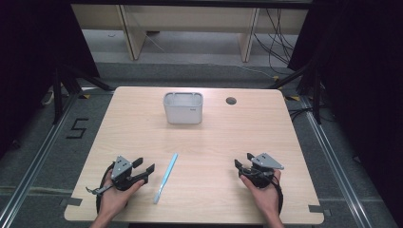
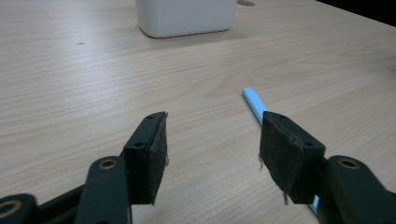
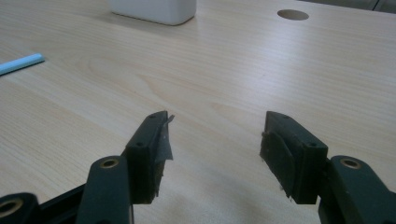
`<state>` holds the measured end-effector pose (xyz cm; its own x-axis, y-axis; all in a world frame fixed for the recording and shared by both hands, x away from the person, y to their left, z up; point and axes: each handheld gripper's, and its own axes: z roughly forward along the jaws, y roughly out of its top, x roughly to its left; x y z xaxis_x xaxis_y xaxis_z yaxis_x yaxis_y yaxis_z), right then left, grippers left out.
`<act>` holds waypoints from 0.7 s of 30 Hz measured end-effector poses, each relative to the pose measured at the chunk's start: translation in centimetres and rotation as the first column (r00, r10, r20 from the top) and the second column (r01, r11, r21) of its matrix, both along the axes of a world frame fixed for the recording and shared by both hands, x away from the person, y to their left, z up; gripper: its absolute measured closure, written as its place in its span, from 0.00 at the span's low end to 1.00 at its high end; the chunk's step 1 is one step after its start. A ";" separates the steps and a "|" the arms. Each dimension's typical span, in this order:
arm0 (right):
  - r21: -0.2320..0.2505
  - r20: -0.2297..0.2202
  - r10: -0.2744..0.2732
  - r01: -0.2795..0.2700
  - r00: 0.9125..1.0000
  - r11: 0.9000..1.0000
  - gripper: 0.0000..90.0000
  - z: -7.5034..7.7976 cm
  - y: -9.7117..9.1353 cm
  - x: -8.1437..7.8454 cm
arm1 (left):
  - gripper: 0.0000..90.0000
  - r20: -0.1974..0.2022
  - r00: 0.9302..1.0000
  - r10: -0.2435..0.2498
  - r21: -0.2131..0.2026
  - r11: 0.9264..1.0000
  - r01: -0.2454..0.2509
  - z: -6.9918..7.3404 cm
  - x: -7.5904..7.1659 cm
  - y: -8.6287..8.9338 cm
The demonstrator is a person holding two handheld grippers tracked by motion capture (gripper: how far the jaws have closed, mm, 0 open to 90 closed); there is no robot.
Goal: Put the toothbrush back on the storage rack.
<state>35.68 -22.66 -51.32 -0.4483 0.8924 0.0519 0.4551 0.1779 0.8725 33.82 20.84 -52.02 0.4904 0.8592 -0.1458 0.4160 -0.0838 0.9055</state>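
A: The pale woodgrain bench (image 1: 142,123) carries a white, round-cornered plastic tub (image 1: 183,108) near its far edge.

B: And the thin light-blue stick (image 1: 166,177)?

A: Near the front edge, long axis running front to back, just beside the left gripper (image 1: 141,172), well apart from the right gripper (image 1: 243,164). Both sets of fingers stand wide, holding nothing.

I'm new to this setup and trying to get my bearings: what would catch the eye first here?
Most striking is the light blue stick lying on the wooden table near its front edge, just beside the open left gripper. Behind it, near the far edge, stands a white open-topped container. The right gripper rests on the table, its jaws open with nothing between them, well apart from both.
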 end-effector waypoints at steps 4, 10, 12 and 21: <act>-0.035 0.026 0.030 -0.029 0.999 0.999 0.46 0.1 -0.3 0.2 | 0.46 -0.022 1.000 -0.022 -0.007 1.000 0.021 0.9 0.0 -0.2; -0.011 0.009 0.031 -0.031 0.999 0.999 0.46 0.5 -0.4 0.2 | 0.45 -0.168 0.984 -0.058 0.012 0.998 0.061 3.0 0.7 -0.7; -0.032 0.012 0.043 -0.043 0.999 0.999 0.46 0.5 -0.5 0.2 | 0.45 -0.220 0.973 -0.076 0.040 0.995 0.087 3.9 1.2 -1.2; -0.019 -0.026 0.033 -0.034 0.999 0.999 0.45 0.7 -0.2 0.0 | 0.45 -0.437 0.889 -0.139 0.238 0.935 0.263 6.2 3.7 -4.0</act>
<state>35.69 -22.90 -50.61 -0.4769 0.8777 0.0468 0.4711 0.2103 0.8566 37.47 16.85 -45.79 0.6068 0.7830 -0.1368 0.6881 -0.4313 0.5836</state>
